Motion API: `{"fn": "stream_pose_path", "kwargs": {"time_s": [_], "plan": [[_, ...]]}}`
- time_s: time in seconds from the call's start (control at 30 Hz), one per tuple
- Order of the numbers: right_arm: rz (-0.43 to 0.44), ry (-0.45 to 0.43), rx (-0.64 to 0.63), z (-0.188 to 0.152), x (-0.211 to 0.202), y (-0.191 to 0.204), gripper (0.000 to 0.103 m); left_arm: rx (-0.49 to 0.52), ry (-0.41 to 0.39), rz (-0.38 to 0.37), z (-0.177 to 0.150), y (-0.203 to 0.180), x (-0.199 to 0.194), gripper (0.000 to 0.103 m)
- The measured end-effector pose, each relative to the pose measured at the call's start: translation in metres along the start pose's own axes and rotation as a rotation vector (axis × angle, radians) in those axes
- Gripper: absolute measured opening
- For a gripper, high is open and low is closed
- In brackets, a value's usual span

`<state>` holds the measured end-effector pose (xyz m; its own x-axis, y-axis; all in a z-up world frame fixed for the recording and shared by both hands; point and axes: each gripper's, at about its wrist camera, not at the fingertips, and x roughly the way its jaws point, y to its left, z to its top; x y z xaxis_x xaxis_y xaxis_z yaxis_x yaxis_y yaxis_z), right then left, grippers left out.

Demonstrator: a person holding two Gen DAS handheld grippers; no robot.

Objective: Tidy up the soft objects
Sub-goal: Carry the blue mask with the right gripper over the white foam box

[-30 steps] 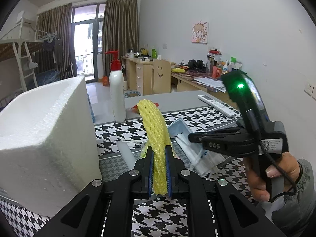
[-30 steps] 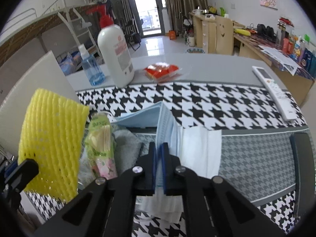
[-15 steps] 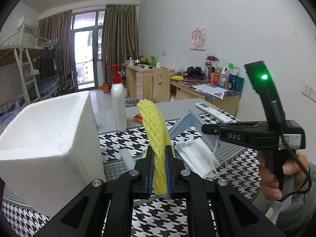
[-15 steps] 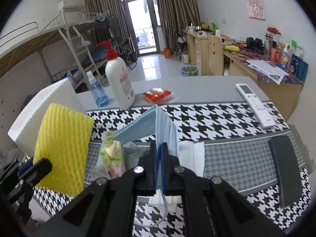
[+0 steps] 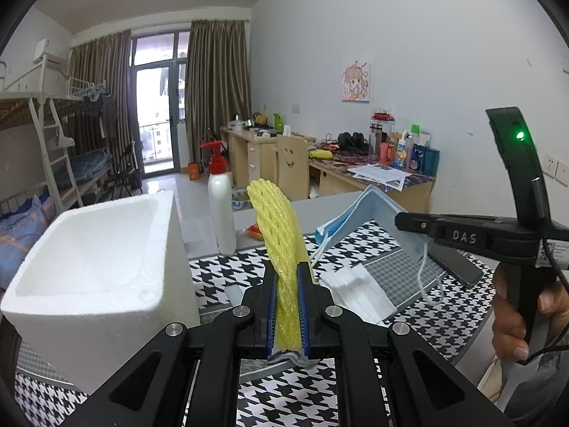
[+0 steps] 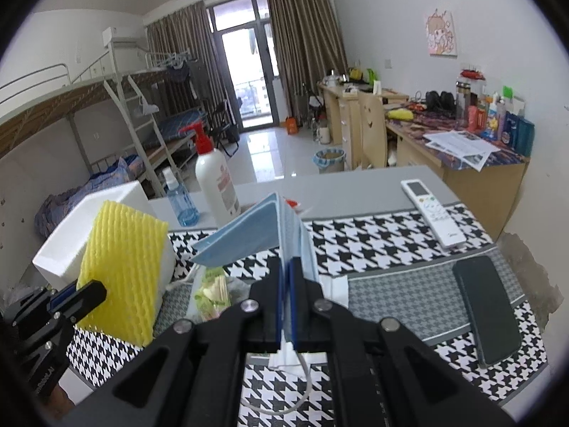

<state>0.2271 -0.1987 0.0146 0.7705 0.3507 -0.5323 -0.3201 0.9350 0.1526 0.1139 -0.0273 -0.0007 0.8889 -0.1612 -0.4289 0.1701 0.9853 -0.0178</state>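
Observation:
My left gripper [image 5: 287, 277] is shut on a yellow foam net sleeve [image 5: 279, 235] that stands up between its blue pads; the same yellow net [image 6: 121, 270] shows at the left of the right wrist view. My right gripper [image 6: 287, 267] is shut on a blue face mask [image 6: 256, 235], lifted above the table, its ear loop hanging down. In the left wrist view the mask [image 5: 370, 213] hangs from the right gripper [image 5: 403, 220] at the right. A white foam box [image 5: 96, 267] stands open at the left. White masks [image 5: 355, 295] lie on the houndstooth cloth below.
A white pump bottle [image 6: 215, 181] and a small blue spray bottle [image 6: 179, 201] stand behind the cloth. A remote [image 6: 432, 213] and a black phone [image 6: 485, 309] lie at the right. A plastic packet [image 6: 209, 291] lies beside the foam box [image 6: 92, 235]. A hand [image 5: 515, 320] grips the right handle.
Both grippers have risen with their loads. The blue mask has come up off the white masks and the table looks farther below. The foam box's open top now shows.

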Motion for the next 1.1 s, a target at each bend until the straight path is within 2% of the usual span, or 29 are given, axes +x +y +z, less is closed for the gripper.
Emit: {"fn": "stream_pose_path", "kwargs": {"time_s": [0.43,1.1], "plan": [[0.008,-0.047,-0.026,0.004,-0.018,0.008,0.006,0.018,-0.053,0.017,0.015,0.004,-0.011,0.011],[0.039,-0.120,-0.023,0.022,-0.030,0.018,0.006,0.041,-0.154,0.089,0.042,0.013,-0.028,0.011]]}}
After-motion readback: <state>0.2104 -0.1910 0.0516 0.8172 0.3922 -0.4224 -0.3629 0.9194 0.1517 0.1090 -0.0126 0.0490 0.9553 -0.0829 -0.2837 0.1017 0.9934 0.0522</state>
